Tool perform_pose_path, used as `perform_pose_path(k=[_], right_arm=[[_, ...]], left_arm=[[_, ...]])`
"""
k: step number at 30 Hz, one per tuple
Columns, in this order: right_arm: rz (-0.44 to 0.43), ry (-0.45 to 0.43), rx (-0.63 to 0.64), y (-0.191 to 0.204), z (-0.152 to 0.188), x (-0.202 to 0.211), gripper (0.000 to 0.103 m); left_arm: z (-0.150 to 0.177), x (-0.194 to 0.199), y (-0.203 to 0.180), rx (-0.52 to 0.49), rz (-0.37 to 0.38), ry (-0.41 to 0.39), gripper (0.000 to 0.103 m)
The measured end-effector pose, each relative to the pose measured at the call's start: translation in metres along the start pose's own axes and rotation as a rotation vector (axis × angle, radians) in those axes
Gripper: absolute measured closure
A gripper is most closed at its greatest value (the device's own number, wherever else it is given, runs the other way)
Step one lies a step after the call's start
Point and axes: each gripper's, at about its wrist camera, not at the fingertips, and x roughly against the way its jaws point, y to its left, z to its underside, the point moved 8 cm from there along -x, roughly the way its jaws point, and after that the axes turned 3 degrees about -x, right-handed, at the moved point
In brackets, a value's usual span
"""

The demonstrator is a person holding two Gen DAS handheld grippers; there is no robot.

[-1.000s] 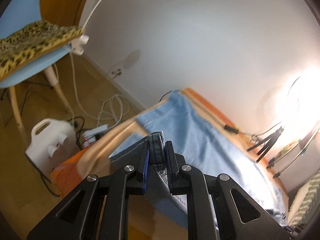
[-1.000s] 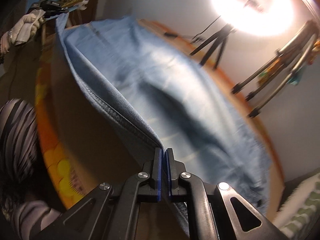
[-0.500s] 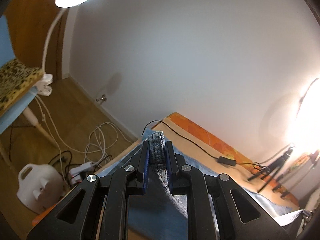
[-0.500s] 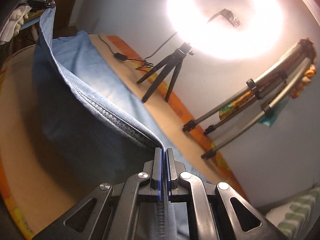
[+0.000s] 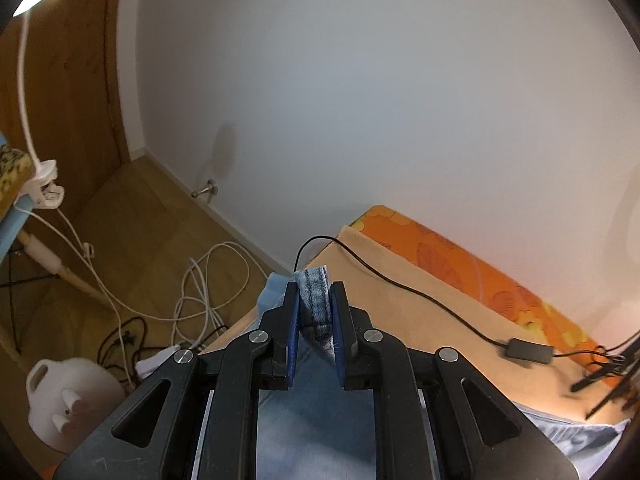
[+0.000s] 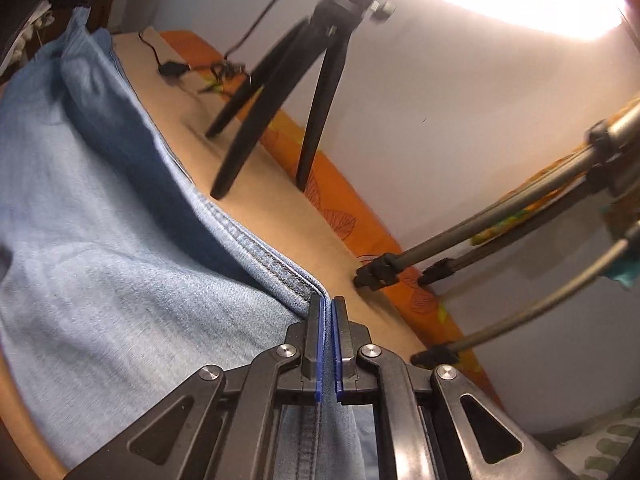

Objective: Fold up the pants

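Light-blue denim pants (image 6: 100, 280) drape over the tan blanket-covered bed (image 6: 272, 200), far end cut off; left gripper (image 5: 314, 312) and right gripper (image 6: 327, 312) fingers both clamp folded hems, raised.

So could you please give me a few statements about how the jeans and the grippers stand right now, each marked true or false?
1. The left gripper is shut on a thick folded edge of the light blue denim pants. True.
2. The right gripper is open and holds nothing. False: its jaws are shut on a seamed edge of the pants.
3. A thin black cable with an inline box lies on the tan table surface. True.
4. The black three-legged tripod stands on the pants. False: its feet rest on the bare tan surface beside them.
5. The white plastic jug sits on the table. False: it sits on the wooden floor.
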Motion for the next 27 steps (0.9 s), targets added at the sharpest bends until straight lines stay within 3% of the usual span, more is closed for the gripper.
perform_pose_path(k=[6,8,10,12,16,22,27], right_arm=[[-0.013,0.041,0.0,0.008,0.008,-0.024,0.102],[-0.015,0.053,0.004,0.01,0.01,-0.029,0.102],[-0.018,0.055,0.002,0.011,0.011,-0.03,0.102],[-0.033,0.061,-0.013,0.009,0.01,-0.031,0.102],[-0.037,0.016,-0.08,-0.001,0.005,-0.019,0.065],[-0.066,-0.065,-0.191,-0.019,0.012,0.029,0.054],[-0.062,-0.148,-0.315,-0.049,0.037,0.097,0.037]], left_arm=[[0.004,-0.031,-0.009,-0.028,0.003,0.062,0.085],[-0.001,-0.032,-0.008,-0.037,0.002,0.084,0.065],[-0.007,-0.025,-0.005,-0.035,0.022,0.074,0.055],[-0.015,-0.012,0.004,-0.043,0.009,0.045,0.054],[-0.026,0.016,0.026,-0.049,0.0,0.001,0.054],[-0.011,0.077,0.025,-0.194,0.021,-0.036,0.054],[0.023,0.13,-0.026,-0.36,0.122,-0.052,0.054]])
